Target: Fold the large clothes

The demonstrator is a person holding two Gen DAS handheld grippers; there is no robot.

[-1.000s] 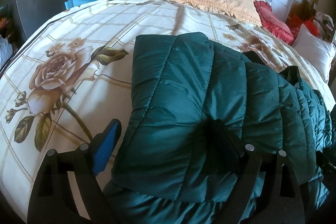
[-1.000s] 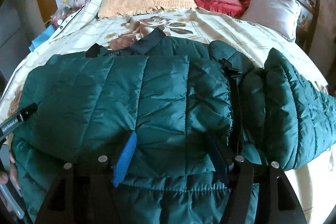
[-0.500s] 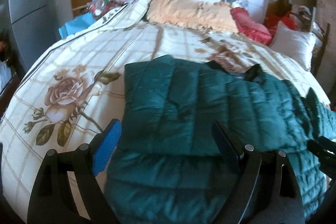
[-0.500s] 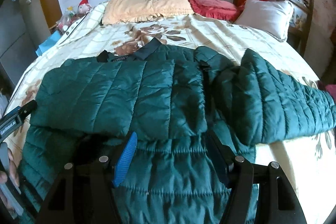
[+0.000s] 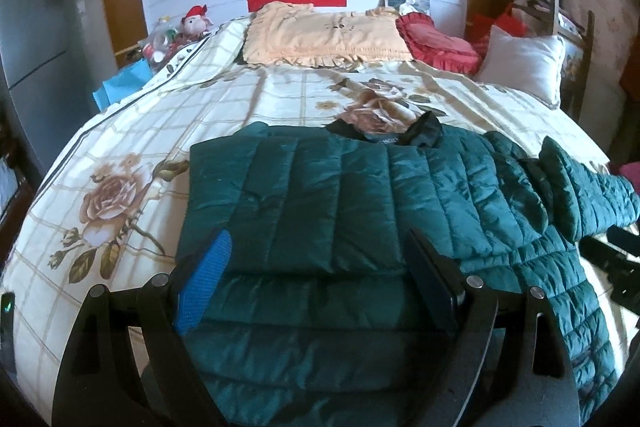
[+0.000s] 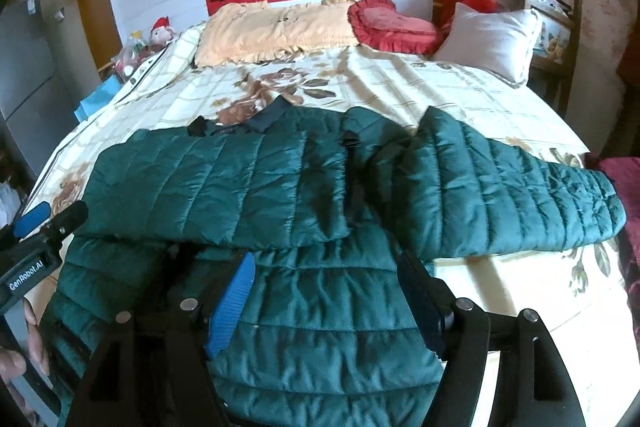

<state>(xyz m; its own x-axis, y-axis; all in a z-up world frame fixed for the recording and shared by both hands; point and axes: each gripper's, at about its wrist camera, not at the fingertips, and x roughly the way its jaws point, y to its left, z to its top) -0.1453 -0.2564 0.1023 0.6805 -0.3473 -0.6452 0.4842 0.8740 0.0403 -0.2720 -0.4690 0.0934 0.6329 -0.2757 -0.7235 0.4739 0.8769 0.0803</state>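
A dark green quilted jacket [image 5: 320, 187] lies flat on the flowered bedspread [image 5: 192, 107], its dark collar [image 5: 424, 131] toward the pillows. One sleeve is folded across the chest [image 6: 224, 187]; the other sleeve [image 6: 500, 195] stretches out to the right. My left gripper [image 5: 320, 247] hovers open over the jacket's lower part, nothing between its fingers. My right gripper [image 6: 326, 261] hangs above the hem area, its jaws opening, with only the jacket lying below them. In the right wrist view the left gripper [image 6: 40, 227] shows at the left edge, held by a hand [image 6: 16, 363].
A peach pillow [image 5: 320, 35], a red heart cushion [image 5: 436, 43] and a white pillow [image 5: 520, 67] line the head of the bed. A grey cabinet [image 5: 28, 47] stands left, a wooden chair [image 6: 552, 11] right. Bare bedspread surrounds the jacket.
Both grippers have drawn back and risen from the jacket, so more of the bed shows. The sleeve folded across the chest stays where it lay.
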